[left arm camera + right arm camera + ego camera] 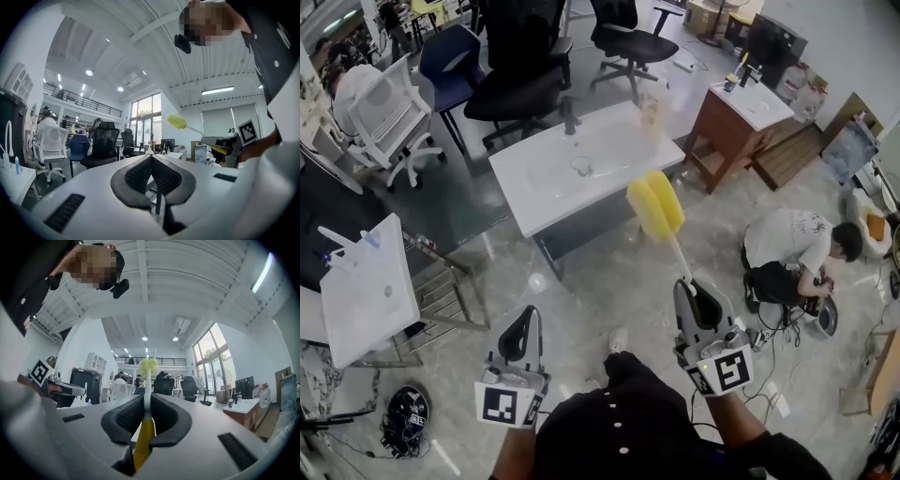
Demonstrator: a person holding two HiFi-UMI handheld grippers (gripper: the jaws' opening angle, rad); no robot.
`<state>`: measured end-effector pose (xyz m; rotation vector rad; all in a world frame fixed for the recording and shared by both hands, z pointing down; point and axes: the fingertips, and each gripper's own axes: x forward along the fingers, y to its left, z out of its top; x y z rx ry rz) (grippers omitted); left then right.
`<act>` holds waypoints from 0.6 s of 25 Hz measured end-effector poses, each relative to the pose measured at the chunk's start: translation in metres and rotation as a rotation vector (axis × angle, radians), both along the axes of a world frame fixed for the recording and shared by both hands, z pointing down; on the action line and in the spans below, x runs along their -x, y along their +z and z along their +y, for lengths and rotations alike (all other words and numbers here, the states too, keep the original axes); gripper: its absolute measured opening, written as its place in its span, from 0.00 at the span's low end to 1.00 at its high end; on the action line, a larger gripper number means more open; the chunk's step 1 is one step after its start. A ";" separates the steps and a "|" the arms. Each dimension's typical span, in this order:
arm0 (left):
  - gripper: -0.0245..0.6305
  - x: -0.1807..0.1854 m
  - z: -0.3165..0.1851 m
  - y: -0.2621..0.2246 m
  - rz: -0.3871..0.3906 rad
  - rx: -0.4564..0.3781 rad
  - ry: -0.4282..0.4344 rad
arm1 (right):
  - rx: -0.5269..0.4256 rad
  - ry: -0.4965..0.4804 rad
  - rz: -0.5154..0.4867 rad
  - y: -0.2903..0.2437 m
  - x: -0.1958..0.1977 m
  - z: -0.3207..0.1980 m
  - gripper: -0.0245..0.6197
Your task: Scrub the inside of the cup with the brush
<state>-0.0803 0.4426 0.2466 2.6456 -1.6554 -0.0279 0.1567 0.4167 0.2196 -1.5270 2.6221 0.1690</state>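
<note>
At the bottom of the head view, my left gripper [523,323] has its fingers pressed together on nothing. To its right, my right gripper [692,292] pinches the brush [656,208] by its handle, with the yellow sponge head reaching toward frame centre. Beyond, the cup [650,110] stands on the white table [534,187] near its upper right corner, apart from the brush.

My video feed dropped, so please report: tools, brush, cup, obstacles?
Left tool shut, empty. Right tool shut on brush. Cup on white sink counter ahead, brush short of it. No obstacle between.
</note>
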 end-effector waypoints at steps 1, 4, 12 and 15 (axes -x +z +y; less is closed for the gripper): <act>0.08 -0.001 -0.009 0.000 0.000 -0.001 -0.004 | -0.001 -0.005 0.003 0.000 -0.001 -0.010 0.11; 0.08 -0.007 -0.035 -0.001 -0.003 -0.001 -0.015 | -0.002 -0.012 0.008 -0.001 -0.007 -0.037 0.11; 0.08 -0.021 -0.094 -0.006 -0.013 0.004 -0.048 | -0.004 -0.034 -0.007 -0.006 -0.024 -0.103 0.11; 0.08 -0.028 -0.114 -0.006 -0.013 0.009 -0.061 | -0.005 -0.046 -0.004 -0.006 -0.031 -0.125 0.11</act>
